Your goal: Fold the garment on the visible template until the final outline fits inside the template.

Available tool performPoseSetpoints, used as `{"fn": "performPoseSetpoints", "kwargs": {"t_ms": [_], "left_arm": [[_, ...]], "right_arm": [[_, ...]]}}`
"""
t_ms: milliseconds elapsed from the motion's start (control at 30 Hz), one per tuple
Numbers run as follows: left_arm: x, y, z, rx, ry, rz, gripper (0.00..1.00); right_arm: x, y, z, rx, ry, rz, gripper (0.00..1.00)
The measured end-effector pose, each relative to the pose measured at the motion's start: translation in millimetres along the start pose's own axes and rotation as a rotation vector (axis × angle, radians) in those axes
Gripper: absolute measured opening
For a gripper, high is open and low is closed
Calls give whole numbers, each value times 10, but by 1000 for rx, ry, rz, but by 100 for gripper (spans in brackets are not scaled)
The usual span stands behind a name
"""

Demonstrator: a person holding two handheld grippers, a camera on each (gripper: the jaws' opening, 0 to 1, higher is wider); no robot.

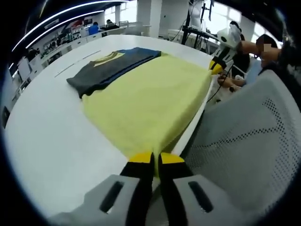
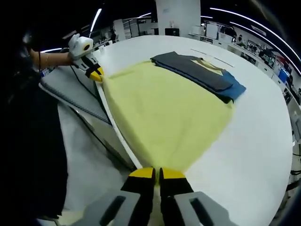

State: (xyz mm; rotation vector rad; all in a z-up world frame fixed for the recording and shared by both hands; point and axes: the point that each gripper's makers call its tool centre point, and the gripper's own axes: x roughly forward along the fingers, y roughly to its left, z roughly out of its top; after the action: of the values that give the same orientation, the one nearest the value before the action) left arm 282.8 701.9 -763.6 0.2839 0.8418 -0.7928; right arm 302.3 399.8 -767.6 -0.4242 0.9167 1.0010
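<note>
Both views sit low at the near edge of the white table, at opposite corners of the yellow garment. Each looks close along that edge, across the garment, toward the other gripper.

Each hand-held gripper has black jaws with yellow tips on a grey moulded body.
</note>
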Motion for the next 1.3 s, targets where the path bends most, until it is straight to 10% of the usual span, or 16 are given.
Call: {"fn": "performPoseSetpoints", "kwargs": {"t_ms": [600,1300], "left_arm": [[-62,-152,-54,-9,-4,-17,1],[-329,-161,271,23,-44,14,1]], "right_arm": [[-59,118,-87,10,8,1,0],[-353,70,139,-38,-55,-67,0]]}}
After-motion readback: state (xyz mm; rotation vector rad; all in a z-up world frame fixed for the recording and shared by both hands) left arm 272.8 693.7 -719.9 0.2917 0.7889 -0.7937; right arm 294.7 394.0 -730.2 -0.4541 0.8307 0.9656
